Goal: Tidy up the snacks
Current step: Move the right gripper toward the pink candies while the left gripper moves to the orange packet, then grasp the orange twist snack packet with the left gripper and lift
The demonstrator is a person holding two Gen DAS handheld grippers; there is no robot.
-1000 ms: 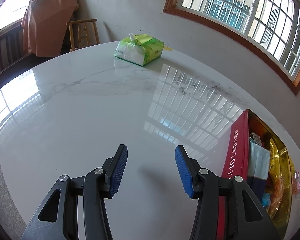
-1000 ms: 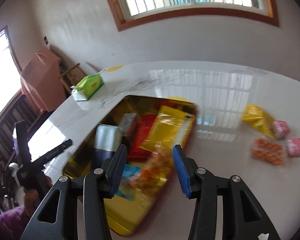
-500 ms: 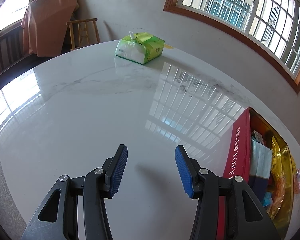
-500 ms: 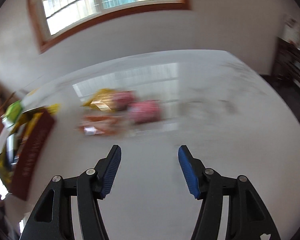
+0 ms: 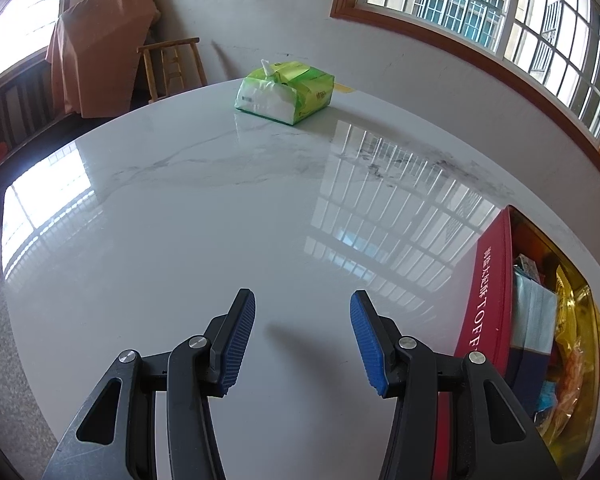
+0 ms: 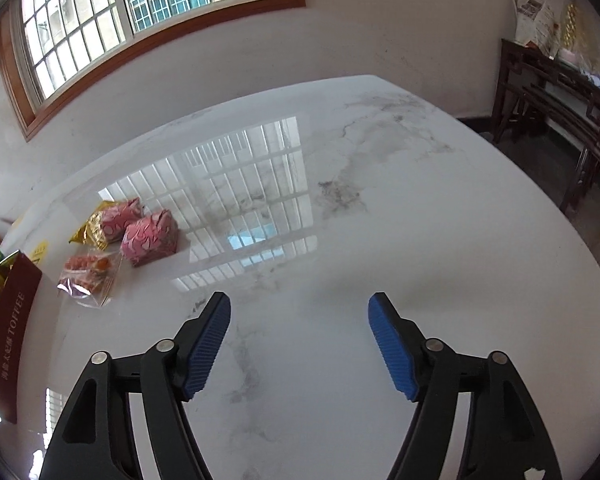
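A red toffee tin with a gold inside holds several snack packs at the right of the left wrist view; its red side also shows at the left edge of the right wrist view. Beside it on the white marble table lie two pink packs, a gold pack and a clear bag of orange snacks. My left gripper is open and empty above bare table, left of the tin. My right gripper is open and empty, to the right of the loose packs.
A green tissue pack sits at the far side of the table. A wooden chair and a covered object stand beyond it. A dark wooden side table stands by the wall on the right.
My right gripper has swung from over the tin to the right, past the loose packs, and its jaws have opened wider. The left gripper has barely moved.
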